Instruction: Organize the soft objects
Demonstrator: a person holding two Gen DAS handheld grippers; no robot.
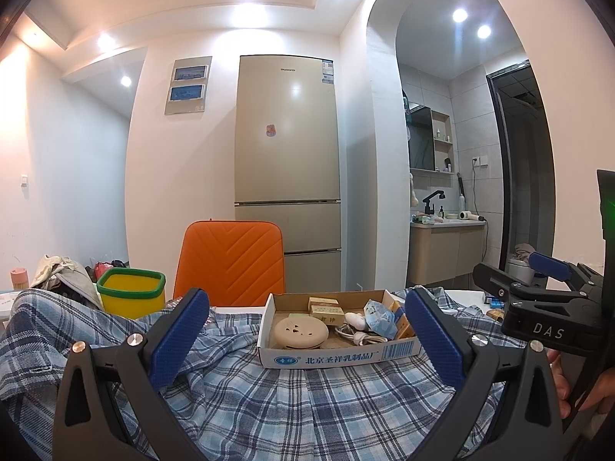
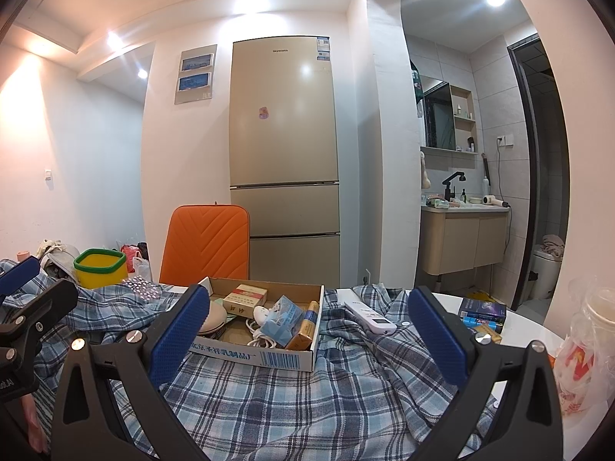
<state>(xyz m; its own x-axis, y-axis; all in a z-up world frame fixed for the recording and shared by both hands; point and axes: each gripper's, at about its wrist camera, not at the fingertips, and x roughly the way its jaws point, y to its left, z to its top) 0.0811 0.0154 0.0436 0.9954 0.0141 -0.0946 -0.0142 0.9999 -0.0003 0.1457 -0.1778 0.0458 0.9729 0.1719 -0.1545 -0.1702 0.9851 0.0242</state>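
Task item: blue-and-white plaid cotton shirt point(image 1: 307, 403), rumpled, spread over the white tabletop point(image 2: 519, 330); lies under both grippers and reaches to the far edge.
L gripper point(image 1: 307, 340): jaws spread wide, nothing btwn pads, hovering just above the cloth.
R gripper point(image 2: 307, 340): same, jaws released, empty, above cloth.
Handling (est.): light, limp, no stiffness; will sag and drag when lifted. Not fragile, not slippery. Needs two-point hold.
Grip pts (est.): pinch raised folds or a hem/edge near each gripper, one per side; flat areas give pads nothing to bite.
Obstruction 1: shallow open cardboard box w/ blue print point(image 1: 265, 330) sits ON the shirt, centre; holds a round beige disc point(image 1: 301, 331), small cartons, a white cable. Pulling cloth would prob. tip or drag it, so move box first.
Obstruction 2: white remote control point(image 2: 369, 315) also resting on the fabric, right of box.
Nearby: yellow bin w/ green rim point(image 1: 131, 291) at far left; orange padded chair back point(image 1: 230, 261) behind table; crinkled plastic bag point(image 2: 584, 349) at right edge; dark blue packets point(image 2: 482, 311) on bare tabletop.
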